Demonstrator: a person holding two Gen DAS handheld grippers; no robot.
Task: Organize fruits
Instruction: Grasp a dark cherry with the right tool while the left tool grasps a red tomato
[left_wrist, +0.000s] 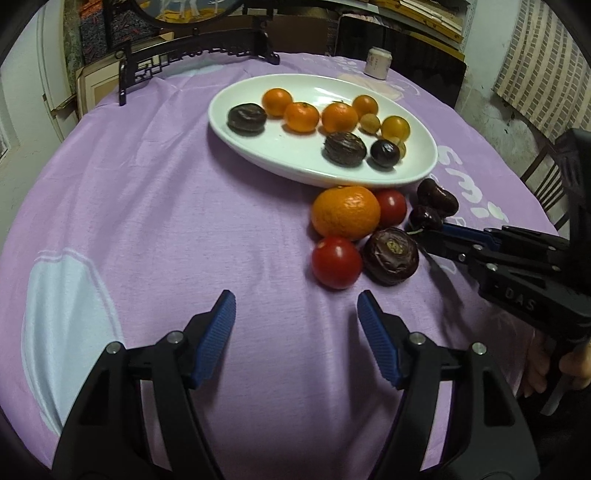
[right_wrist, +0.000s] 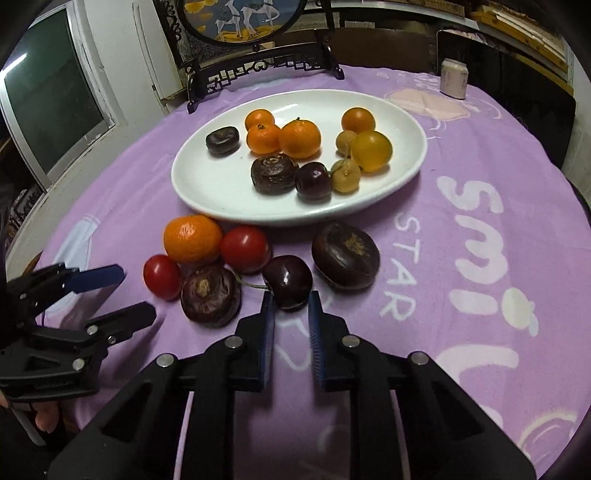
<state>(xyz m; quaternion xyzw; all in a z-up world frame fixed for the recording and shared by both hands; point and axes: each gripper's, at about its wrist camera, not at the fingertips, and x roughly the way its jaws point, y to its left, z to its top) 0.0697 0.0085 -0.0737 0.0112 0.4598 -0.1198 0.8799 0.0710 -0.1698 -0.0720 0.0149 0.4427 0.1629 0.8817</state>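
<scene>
while the left gripper (left_wrist: 295, 314) hangs wide apart over bare purple cloth (left_wrist: 166, 221) on the counter, holding nothing, the right gripper (right_wrist: 290, 301) sits low with its blue fingers narrowed around the near end of a dark cherry (right_wrist: 287, 281) (the pads look just beside its skin, and i cannot tell whether they press it). in the right wrist view, a loose cluster lies at 12 o'clock from that gripper: a large mandarin (right_wrist: 192, 239) touching a red tomato (right_wrist: 245, 248), a smaller tomato (right_wrist: 161, 276) at 9 o'clock of the group, a wrinkled dark water chestnut (right_wrist: 210, 295) just beside the cherry, and a second one (right_wrist: 345, 255) at 2 o'clock. beyond them the white oval plate (right_wrist: 207, 184) carries small mandarins (right_wrist: 299, 138), yellow tomatoes (right_wrist: 371, 150), pale longans (right_wrist: 345, 175), two dark chestnuts (right_wrist: 274, 174) and another cherry (right_wrist: 313, 181). at 1 o'clock, well apart near the far edge, stands a small can (right_wrist: 453, 78); at 11 o'clock a carved black stand (right_wrist: 258, 66) holds a round painted screen.
</scene>
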